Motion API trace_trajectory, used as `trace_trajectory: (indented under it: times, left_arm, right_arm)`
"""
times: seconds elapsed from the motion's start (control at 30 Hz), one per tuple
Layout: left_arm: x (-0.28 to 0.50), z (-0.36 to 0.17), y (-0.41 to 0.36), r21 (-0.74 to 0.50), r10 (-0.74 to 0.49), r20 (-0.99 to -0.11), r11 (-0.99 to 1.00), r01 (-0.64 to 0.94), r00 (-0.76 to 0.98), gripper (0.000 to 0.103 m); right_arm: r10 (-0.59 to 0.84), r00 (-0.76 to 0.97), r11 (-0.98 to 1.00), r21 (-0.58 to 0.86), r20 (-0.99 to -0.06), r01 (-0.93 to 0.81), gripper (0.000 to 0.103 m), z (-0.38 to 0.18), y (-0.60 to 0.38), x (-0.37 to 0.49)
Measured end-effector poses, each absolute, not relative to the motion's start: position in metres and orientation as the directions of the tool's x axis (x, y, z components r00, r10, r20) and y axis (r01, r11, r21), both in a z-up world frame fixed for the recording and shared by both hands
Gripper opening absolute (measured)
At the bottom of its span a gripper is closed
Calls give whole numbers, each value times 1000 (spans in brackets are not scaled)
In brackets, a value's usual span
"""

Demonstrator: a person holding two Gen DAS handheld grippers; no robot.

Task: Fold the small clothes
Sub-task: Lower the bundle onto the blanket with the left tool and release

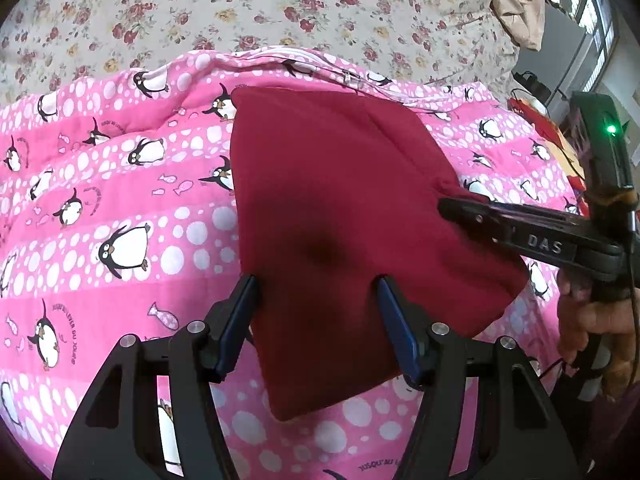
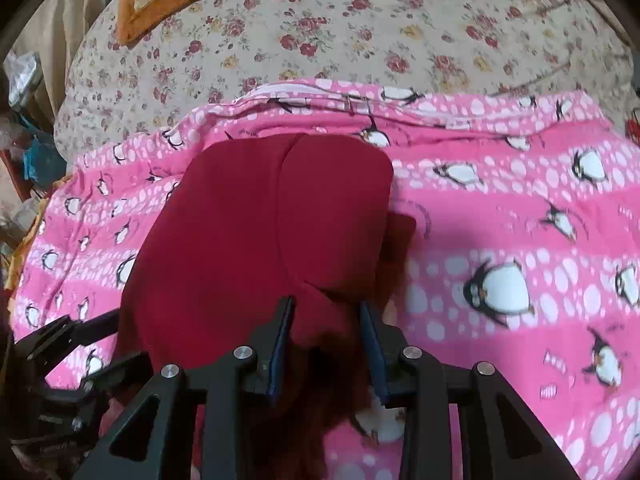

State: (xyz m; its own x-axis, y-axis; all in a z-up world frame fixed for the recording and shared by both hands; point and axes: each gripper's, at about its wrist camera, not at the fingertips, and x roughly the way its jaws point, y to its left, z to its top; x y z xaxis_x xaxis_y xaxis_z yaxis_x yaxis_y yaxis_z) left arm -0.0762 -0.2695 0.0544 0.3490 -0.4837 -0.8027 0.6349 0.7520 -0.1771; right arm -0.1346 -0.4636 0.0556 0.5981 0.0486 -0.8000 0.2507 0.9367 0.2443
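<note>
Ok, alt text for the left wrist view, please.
A folded dark red garment lies on a pink penguin-print blanket, with the open left tongs over its near edge. The right tongs reach in from the right at its edge; a floral sheet lies behind.

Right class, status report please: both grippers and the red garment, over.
Left gripper open over red garment. Right gripper open, cloth bunched between fingers. Garment folded on penguin blanket. Nothing blocking.

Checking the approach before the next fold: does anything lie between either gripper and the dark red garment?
Nothing visible does. The dark red fleece garment lies bare on the pink penguin-print blanket, directly between the open left gripper's fingers; the right gripper is at its edge.
</note>
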Motion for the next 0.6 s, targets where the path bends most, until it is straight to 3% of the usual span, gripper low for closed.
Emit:
trace_trajectory:
  times: [0.23, 0.5, 0.6]
  left_arm:
    - [-76, 52, -268, -178, -473, -808, 764, 620, 352, 62]
    - [-77, 50, -269, -170, -470, -807, 766, 620, 359, 64]
    - [-74, 48, -267, -205, -485, -808, 765, 611, 335, 68]
  right_arm:
    - [87, 606, 920, 297, -790, 255, 33, 68, -460, -149]
    - [39, 625, 962, 198, -780, 187, 35, 81, -429, -165]
    - [33, 560, 962, 177, -828, 206, 35, 57, -431, -161]
